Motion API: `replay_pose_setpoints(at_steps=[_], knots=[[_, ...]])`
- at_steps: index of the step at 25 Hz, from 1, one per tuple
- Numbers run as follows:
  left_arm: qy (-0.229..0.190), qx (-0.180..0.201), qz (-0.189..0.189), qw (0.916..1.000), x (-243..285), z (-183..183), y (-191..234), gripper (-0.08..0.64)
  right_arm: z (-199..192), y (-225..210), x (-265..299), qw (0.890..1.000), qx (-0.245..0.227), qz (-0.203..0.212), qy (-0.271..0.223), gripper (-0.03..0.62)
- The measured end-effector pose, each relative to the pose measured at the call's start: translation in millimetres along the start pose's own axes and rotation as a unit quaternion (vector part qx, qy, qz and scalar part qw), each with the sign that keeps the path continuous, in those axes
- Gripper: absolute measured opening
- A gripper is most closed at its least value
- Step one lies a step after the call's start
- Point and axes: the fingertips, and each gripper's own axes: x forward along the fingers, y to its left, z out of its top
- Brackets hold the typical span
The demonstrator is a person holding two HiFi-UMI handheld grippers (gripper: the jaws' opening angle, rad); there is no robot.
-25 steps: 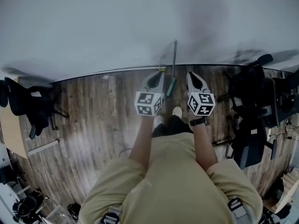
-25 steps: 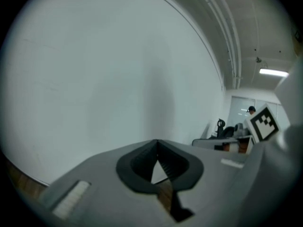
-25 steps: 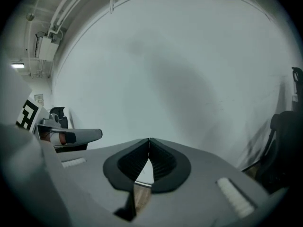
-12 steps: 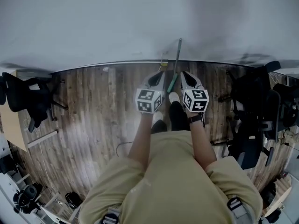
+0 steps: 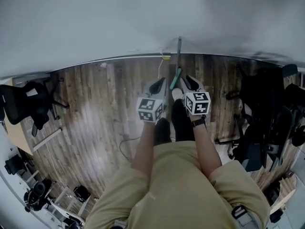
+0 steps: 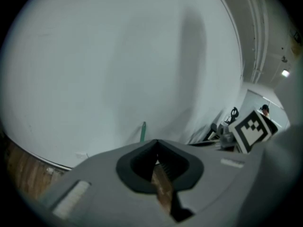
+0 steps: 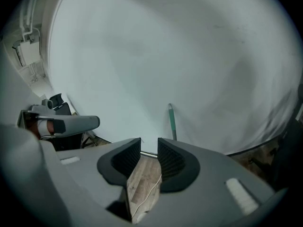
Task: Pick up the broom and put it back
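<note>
Broom (image 5: 178, 56) stands upright, handle leaning against wall (image 5: 143, 18).

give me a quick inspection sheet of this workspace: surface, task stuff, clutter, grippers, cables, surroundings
surface: wooden plank floor, with a pale patch of glare.
job's things: broom stands against the white wall, held by neither gripper; its head is hidden.
clutter: dark gear at the lower left of the head view, too small to name.
grippers: left gripper shut and empty; right gripper open, its jaws have just been opening, nothing between them.
cables: thin pale cord loops across the floor.
surroundings: office chair on the left, more dark chairs on the right.
</note>
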Motion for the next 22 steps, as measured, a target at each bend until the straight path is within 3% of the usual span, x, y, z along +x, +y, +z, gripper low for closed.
replay_pose_setpoints(at_steps=[10,13,15,22], knots=[[0.013,-0.008,0.008,0.9999,68.1,-27.9,25.9,0.003,-5.6,-62.9,106.8,0.999,-0.007,0.01,0.037,0.252],[0.013,-0.01,0.019,0.9997,80.8,-34.7,37.6,0.003,-15.3,-75.7,135.3,0.998,-0.011,0.014,0.052,0.253],[0.012,-0.011,0.026,0.9995,86.8,-37.5,44.1,0.003,-18.7,-83.5,154.0,0.998,-0.016,0.016,0.056,0.215],[0.02,-0.03,0.041,0.9985,95.9,-53.2,65.2,0.003,-26.8,-106.0,214.6,0.998,-0.004,0.0,0.064,0.227]])
